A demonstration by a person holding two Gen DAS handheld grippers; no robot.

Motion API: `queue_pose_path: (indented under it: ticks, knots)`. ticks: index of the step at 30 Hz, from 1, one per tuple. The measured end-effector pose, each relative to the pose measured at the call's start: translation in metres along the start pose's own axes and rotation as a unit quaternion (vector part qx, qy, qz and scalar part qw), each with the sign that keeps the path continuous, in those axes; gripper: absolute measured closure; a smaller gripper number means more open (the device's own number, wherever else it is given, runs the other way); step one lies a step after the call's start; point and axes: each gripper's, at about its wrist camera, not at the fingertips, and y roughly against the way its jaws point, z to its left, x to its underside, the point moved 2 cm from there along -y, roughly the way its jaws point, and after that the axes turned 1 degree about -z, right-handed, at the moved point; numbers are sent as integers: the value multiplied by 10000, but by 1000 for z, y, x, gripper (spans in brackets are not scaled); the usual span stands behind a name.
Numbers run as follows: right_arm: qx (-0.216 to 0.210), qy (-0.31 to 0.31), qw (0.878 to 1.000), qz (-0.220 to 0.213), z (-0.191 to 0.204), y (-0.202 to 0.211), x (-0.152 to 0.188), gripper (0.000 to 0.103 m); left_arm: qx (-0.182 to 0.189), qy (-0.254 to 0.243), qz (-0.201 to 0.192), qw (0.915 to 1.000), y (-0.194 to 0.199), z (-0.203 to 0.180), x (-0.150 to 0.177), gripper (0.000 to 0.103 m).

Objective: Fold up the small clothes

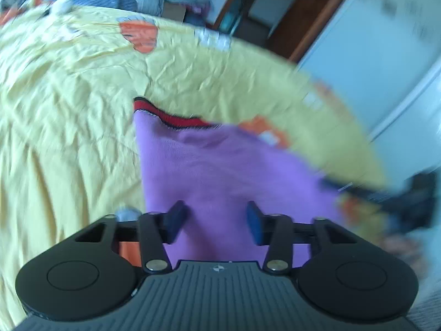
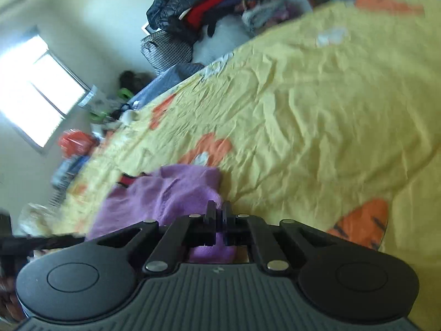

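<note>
A small purple knit garment (image 1: 220, 171) with a red and black trimmed edge (image 1: 171, 117) lies on the yellow bedsheet (image 1: 69, 110). My left gripper (image 1: 217, 222) is open, its fingers spread just above the purple cloth and holding nothing. In the right wrist view the same purple garment (image 2: 157, 195) is bunched up. My right gripper (image 2: 219, 213) is shut on an edge of it, with purple cloth showing below the closed fingers. The left view is blurred.
The yellow sheet (image 2: 317, 110) has orange patterns and wrinkles. A pile of clothes (image 2: 209, 5) and a checked bag (image 2: 165, 49) sit beyond the bed. A window (image 2: 35, 88) is at left. A white cabinet (image 1: 386, 55) and wooden door frame (image 1: 311, 16) stand past the bed edge.
</note>
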Motion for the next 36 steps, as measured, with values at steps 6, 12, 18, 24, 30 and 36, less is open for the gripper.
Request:
queue_pose_path:
  ticks: [6, 12, 18, 24, 30, 36]
  knots:
    - [61, 495, 9979, -420, 29, 7, -30, 99, -578, -424, -94, 9974, -20, 7, -2, 40]
    - [866, 953, 9915, -198, 14, -18, -29, 95, -770, -308, -391, 9958, -17, 21, 17, 20]
    - [558, 1481, 9868, -331, 49, 46, 12, 71, -577, 293, -701, 9954, 47, 6, 36, 10]
    - [151, 1900, 9817, 44, 90, 54, 95, 67, -625, 166, -659, 9957, 55, -38, 89, 0]
    - [765, 1946, 9779, 17, 76, 34, 98, 67, -1202, 94, -483, 9915, 26, -39, 118, 0]
    - [786, 1949, 9775, -189, 93, 65, 103, 63, -1271, 148, -591, 9900, 42, -42, 125, 0]
